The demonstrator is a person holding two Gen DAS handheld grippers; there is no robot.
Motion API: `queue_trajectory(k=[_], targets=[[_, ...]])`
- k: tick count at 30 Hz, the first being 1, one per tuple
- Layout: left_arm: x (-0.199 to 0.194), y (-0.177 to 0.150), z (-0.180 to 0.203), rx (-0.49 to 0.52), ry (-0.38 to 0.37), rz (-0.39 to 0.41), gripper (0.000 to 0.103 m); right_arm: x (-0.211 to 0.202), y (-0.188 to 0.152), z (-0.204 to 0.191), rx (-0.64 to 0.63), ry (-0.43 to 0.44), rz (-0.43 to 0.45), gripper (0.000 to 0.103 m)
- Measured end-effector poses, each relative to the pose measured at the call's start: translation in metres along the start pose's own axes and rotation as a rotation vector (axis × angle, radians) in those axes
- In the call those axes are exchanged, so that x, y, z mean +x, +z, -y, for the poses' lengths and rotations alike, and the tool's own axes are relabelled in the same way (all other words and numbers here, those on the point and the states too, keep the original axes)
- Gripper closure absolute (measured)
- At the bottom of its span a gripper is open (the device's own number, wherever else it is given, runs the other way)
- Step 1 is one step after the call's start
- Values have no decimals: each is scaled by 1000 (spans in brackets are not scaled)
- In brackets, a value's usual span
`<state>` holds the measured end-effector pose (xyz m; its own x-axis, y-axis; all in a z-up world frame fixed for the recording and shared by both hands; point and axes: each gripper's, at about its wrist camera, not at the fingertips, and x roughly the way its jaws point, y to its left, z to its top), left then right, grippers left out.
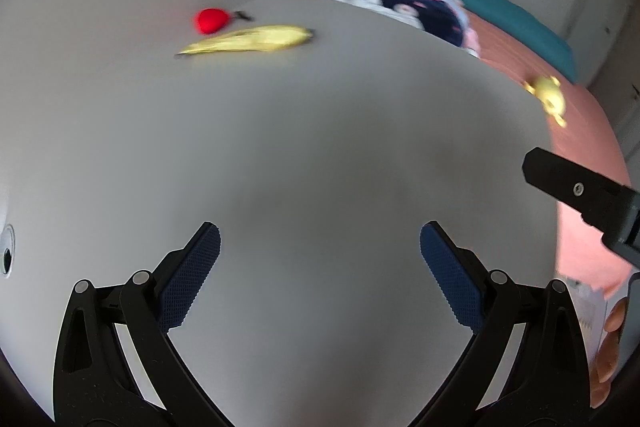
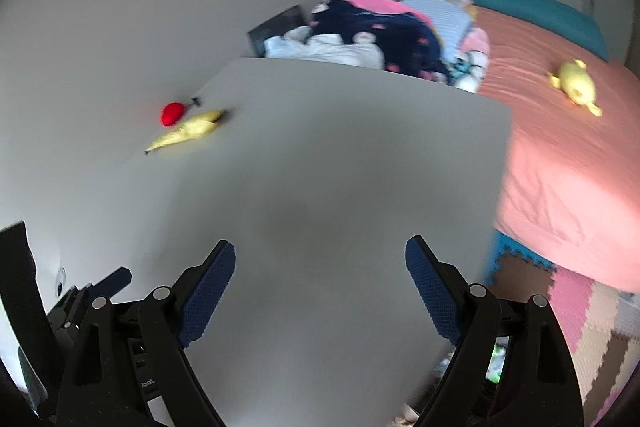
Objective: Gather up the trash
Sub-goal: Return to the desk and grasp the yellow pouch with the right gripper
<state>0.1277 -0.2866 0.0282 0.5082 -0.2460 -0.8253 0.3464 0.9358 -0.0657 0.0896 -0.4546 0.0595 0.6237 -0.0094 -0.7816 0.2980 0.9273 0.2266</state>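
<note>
A yellow banana peel (image 1: 250, 39) lies on the grey table (image 1: 320, 147) at its far left, by the wall. A small red object (image 1: 211, 20) sits just behind it. Both also show in the right wrist view, the peel (image 2: 188, 130) and the red object (image 2: 172, 113). My left gripper (image 1: 320, 259) is open and empty above the table's near part, well short of the peel. My right gripper (image 2: 320, 279) is open and empty above the table's near right part. One finger of the right gripper (image 1: 580, 187) shows at the right edge of the left wrist view.
A bed with a pink sheet (image 2: 560, 155) stands right of the table, with a yellow plush toy (image 2: 576, 87) on it. A pile of clothes (image 2: 384, 35) lies behind the table's far edge. Coloured foam floor mats (image 2: 560, 307) lie at lower right.
</note>
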Motion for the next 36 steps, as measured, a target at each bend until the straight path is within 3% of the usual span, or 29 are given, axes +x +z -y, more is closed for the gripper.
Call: queue_trajectory(k=[8,18,24,30,36], targets=[[21,33,-69,-114,65,8,6,65,45,-54,-1,109,-81,16],[39,93,-109,-129,164,48,6,138,89,-88,78,187,-151,16],[47,114,-128,-158,215,64,6,163,106,-96,158,219,-161,24],[55,117,-143,-191,208,59,6,180,116,-111,225,271,-178,39],[56,118,-150,-204,205,62,6,201,129,-122,248,273,-182,70]])
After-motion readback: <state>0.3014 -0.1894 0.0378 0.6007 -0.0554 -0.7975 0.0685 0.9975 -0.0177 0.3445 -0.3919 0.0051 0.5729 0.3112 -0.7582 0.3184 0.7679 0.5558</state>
